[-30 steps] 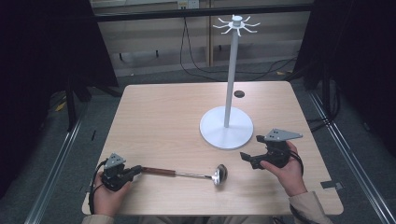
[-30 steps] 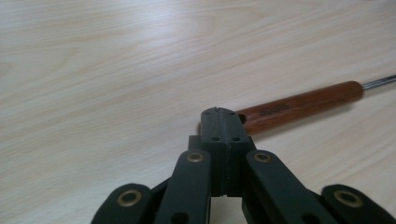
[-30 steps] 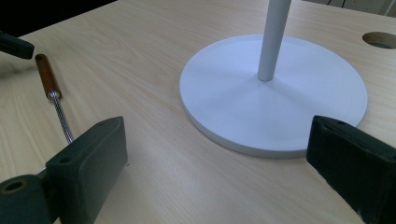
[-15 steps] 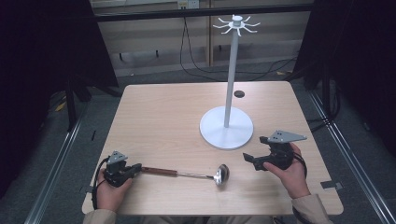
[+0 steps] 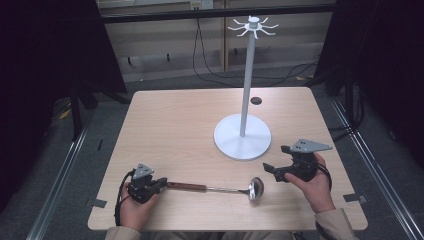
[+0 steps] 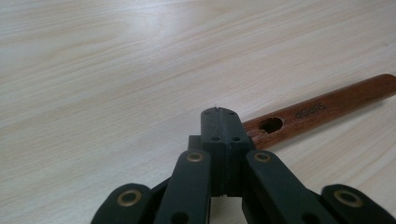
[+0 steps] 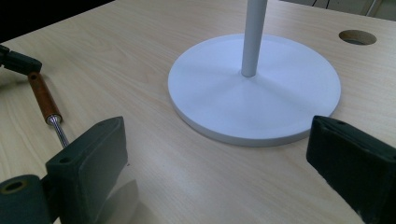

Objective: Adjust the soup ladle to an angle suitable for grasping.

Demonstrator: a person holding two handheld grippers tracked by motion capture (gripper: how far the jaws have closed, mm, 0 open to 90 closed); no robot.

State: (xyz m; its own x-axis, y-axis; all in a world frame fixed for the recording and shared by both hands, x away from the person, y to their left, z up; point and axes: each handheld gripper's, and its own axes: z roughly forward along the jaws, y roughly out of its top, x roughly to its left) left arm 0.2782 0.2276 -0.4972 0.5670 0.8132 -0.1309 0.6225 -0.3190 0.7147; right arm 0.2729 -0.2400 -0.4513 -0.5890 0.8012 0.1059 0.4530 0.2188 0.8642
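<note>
A ladle (image 5: 220, 189) with a brown wooden handle (image 6: 322, 107) and a steel bowl (image 5: 256, 189) lies flat near the table's front edge. My left gripper (image 5: 161, 184) is at the handle's free end. Its jaws are shut together with nothing between them, and their tip (image 6: 218, 112) sits right against the end with the hanging hole. My right gripper (image 5: 272, 171) is held just right of the ladle's bowl and stands open (image 7: 224, 156). It faces the white stand's round base (image 7: 254, 88). The ladle's handle (image 7: 42, 100) appears far left in the right gripper view.
A tall white stand (image 5: 248, 75) with a ring of hooks (image 5: 253, 26) on top rises from its base (image 5: 225, 142) at mid-right. A round hole (image 5: 256, 100) lies in the table behind it. Dark floor and cables surround the table.
My left gripper has slid right, and the ladle has shifted right with it. The right gripper has drifted slightly toward the front edge.
</note>
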